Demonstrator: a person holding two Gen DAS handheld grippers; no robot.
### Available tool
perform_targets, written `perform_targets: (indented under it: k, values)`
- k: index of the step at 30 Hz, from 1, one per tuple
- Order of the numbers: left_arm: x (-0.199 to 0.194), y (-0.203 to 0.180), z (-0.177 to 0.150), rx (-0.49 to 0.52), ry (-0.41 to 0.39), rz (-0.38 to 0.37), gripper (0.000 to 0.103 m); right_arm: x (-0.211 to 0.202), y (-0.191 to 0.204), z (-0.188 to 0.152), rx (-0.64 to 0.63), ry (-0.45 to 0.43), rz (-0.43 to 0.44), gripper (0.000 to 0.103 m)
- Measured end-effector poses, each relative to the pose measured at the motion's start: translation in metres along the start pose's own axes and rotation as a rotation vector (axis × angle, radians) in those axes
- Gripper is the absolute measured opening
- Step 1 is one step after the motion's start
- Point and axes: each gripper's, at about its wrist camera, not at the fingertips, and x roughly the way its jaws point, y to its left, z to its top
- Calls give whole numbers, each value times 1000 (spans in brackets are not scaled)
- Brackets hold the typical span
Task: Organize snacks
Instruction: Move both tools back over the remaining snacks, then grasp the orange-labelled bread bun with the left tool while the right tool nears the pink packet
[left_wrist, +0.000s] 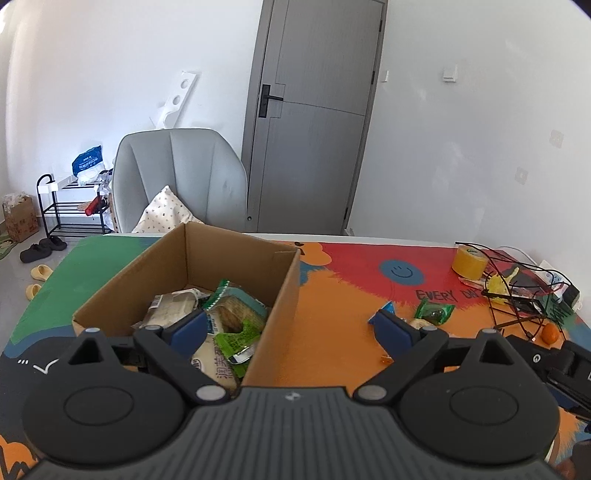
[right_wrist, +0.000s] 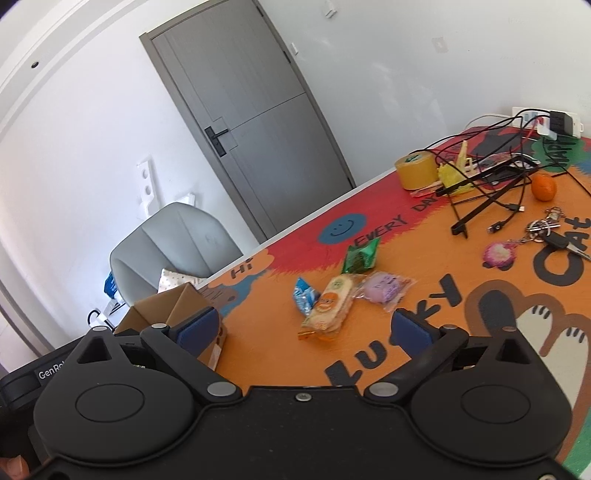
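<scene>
Four loose snacks (right_wrist: 327, 308), one box (left_wrist: 236, 254)

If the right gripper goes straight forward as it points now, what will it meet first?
Most likely the long orange snack pack on the table mat. It lies just ahead of the open right gripper, between its fingers; depth is hard to judge.

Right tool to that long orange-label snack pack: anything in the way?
Nothing visible. The right tool is open and empty, with bare mat between it and the snack pack. A blue packet touches its left side and a purple packet lies close on its right.
</scene>
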Motion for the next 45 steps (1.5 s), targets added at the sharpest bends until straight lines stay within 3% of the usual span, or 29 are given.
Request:
perform_targets:
  k: [14, 26, 34, 39, 45]
  values:
    - [25, -52, -8, 86, 41, -49, 96, 4, -47, 11, 49, -21, -42, 100]
    - [65, -79, -16, 102, 110, -94, 93, 30, -68, 24, 48, 4, -43, 82]
    - [93, -88, -18, 100, 140, -101, 84, 65, -75, 33, 54, 43, -33, 76]
    - [110, -96, -21, 109, 165, -105, 70, 85, -83, 38, 74, 62, -30, 75]
    - [132, -108, -26, 114, 197, -102, 63, 111, -91, 39, 99, 99, -10, 69]
